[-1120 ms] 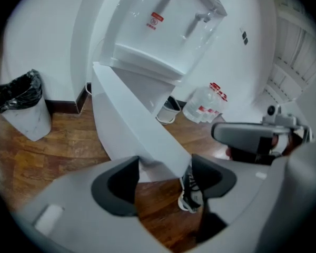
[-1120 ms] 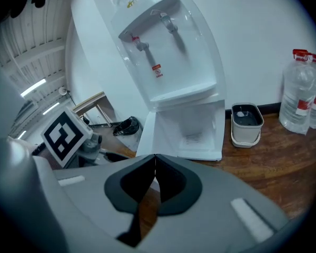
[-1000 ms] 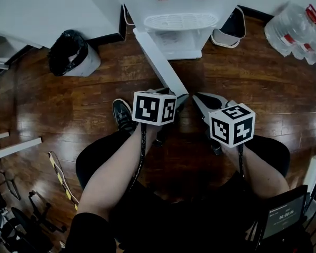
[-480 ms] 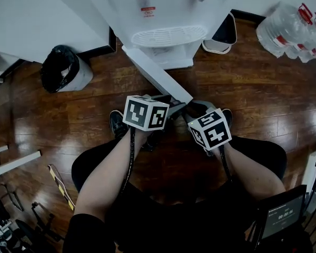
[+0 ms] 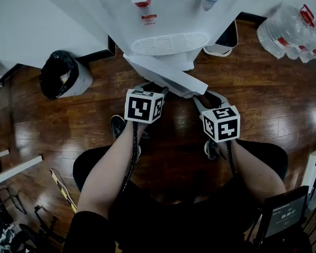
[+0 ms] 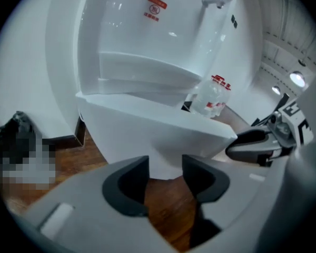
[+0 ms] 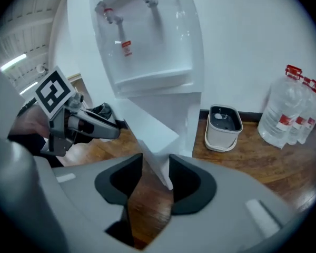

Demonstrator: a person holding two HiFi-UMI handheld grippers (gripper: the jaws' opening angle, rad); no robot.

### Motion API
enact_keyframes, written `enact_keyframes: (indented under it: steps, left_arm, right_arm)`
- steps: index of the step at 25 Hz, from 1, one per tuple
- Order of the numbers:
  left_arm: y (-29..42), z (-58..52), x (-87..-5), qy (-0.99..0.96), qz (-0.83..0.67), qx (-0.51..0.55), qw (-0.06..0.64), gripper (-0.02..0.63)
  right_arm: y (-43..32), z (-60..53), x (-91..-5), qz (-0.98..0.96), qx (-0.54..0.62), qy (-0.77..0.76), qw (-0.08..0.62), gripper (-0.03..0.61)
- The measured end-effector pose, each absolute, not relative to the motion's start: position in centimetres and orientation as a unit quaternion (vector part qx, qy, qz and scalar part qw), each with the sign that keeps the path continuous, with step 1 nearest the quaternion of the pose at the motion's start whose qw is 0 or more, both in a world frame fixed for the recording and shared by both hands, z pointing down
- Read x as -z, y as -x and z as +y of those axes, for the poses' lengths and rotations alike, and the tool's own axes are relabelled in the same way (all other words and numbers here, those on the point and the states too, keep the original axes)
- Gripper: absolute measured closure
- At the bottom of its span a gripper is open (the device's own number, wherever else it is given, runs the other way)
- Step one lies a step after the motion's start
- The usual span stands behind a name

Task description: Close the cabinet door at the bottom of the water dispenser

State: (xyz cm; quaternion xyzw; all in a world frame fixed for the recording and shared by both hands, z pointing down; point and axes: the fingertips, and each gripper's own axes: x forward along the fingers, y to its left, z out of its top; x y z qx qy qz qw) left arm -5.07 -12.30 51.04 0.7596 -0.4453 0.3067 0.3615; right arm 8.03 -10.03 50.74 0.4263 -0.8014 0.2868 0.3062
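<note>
The white water dispenser point(image 5: 168, 9) stands at the top of the head view. Its bottom cabinet door point(image 5: 166, 73) hangs partly open, slanting from its hinge at the left towards me. My left gripper point(image 5: 154, 88) is against the door's outer face near its middle; its jaws are closing, with only the door's lower edge point(image 6: 166, 165) dipping between them. My right gripper point(image 5: 201, 99) is at the door's free end. Its jaws are opening, and the door's thin edge point(image 7: 157, 159) runs between the fingers. In the left gripper view the right gripper point(image 6: 255, 144) shows at the right.
A bin with a black bag point(image 5: 60, 74) stands left of the dispenser and a small white bucket point(image 5: 224, 38) right of it. Large water bottles point(image 5: 289, 33) lie at the far right. My shoe point(image 5: 121, 125) rests on the wooden floor point(image 5: 263, 99). A screen point(image 5: 284, 217) sits at the bottom right.
The door has swung from pointing straight out to slanting closer to the dispenser. Both grippers moved forward with it. The right jaws have parted.
</note>
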Motion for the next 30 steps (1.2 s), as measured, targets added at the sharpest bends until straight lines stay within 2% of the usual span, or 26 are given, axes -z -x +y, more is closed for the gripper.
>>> enact_keyframes:
  steps: [3,5,8,10,11,12,14,16,18,19,20,22,30]
  left_arm:
    - [4.7,-13.5,-51.4,-0.765,-0.442,-0.311,0.351,0.396]
    - [5.1,-14.0,-51.5,-0.763,-0.447,-0.326,0.335,0.341]
    - [5.7,-14.7,-51.6,-0.758,-0.462,-0.326,0.326,0.333]
    - [5.6,-15.6,-51.5,-0.758,-0.469,-0.311,0.330,0.333]
    - [5.5,-16.2,-51.5,-0.758,-0.472,-0.302,0.334,0.334]
    - [5.3,-16.7,-51.5,-0.759,-0.474,-0.294,0.337,0.334]
    - [5.2,-17.4,-51.4,-0.759,-0.475,-0.288,0.339,0.333]
    - [5.1,-17.7,-51.4,-0.758,-0.474,-0.289,0.341,0.353]
    - [4.9,-17.9,-51.4,-0.760,-0.471,-0.288,0.343,0.353]
    - [4.8,-18.0,-51.4,-0.761,-0.468,-0.288,0.344,0.353]
    - [4.8,-18.1,-51.4,-0.761,-0.467,-0.289,0.346,0.357]
    - [4.8,-18.3,-51.3,-0.761,-0.464,-0.286,0.351,0.367]
    - [5.7,-19.3,-52.1,-0.716,-0.528,-0.248,0.383,0.367]
  right_arm:
    - [-8.9,-12.5,-50.7,-0.799,-0.281,-0.445,0.292,0.408]
    - [-9.1,-13.5,-50.6,-0.797,-0.285,-0.452,0.283,0.405]
    - [-9.0,-14.4,-50.3,-0.795,-0.291,-0.458,0.270,0.392]
    - [-9.3,-15.0,-50.8,-0.791,-0.282,-0.461,0.285,0.345]
    - [-9.5,-15.3,-51.4,-0.786,-0.277,-0.462,0.302,0.258]
    - [-9.8,-15.5,-52.3,-0.781,-0.275,-0.461,0.319,0.227]
    - [-10.0,-15.9,-54.0,-0.774,-0.277,-0.455,0.343,0.196]
    - [-9.9,-16.5,-54.9,-0.772,-0.283,-0.449,0.350,0.192]
    - [-9.6,-17.2,-55.1,-0.775,-0.291,-0.446,0.341,0.218]
    - [-9.5,-17.5,-55.0,-0.774,-0.295,-0.448,0.335,0.279]
    - [-9.6,-17.8,-55.0,-0.772,-0.297,-0.454,0.332,0.282]
    - [-10.2,-18.5,-55.0,-0.763,-0.295,-0.471,0.330,0.346]
    - [-11.5,-21.1,-55.7,-0.759,-0.258,-0.488,0.346,0.354]
